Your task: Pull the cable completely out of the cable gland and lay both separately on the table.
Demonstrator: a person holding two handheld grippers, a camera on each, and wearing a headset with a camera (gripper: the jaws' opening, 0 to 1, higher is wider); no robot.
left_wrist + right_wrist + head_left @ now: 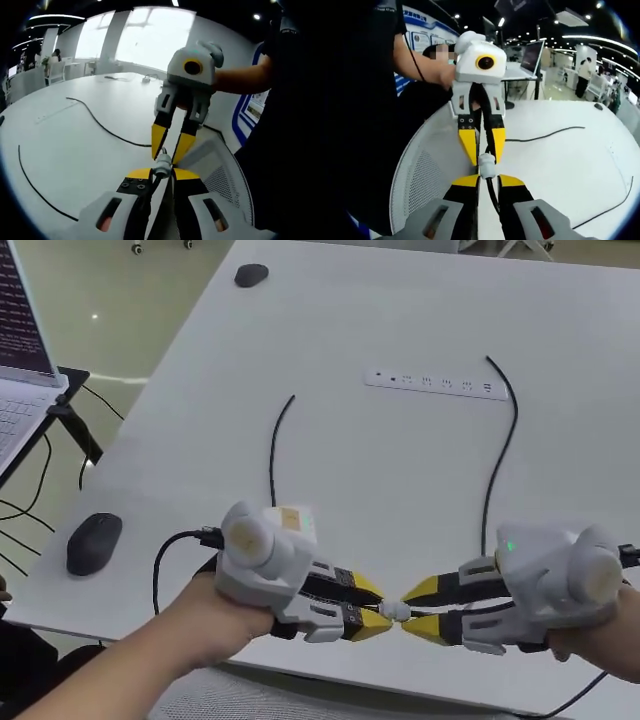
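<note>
A small grey cable gland (pixel 395 611) hangs just past the front edge of the white table (pixel 400 470), between the tips of both grippers. My left gripper (pixel 378 608) comes in from the left and is shut at the gland (pixel 162 164). My right gripper (pixel 412 611) faces it from the right, shut on the thin black cable (pixel 493 192) that leaves the gland (pixel 486 165) and runs back between its jaws. The two pairs of yellow tips almost touch. How much cable is still inside the gland is hidden.
A white power strip (pixel 437 384) lies at the back of the table, with a black cord (pixel 500 455) running toward me. A loose thin black cable (pixel 273 445) lies left of centre. A black mouse (pixel 93 543) sits at the left edge and a laptop (pixel 20 360) stands beyond it.
</note>
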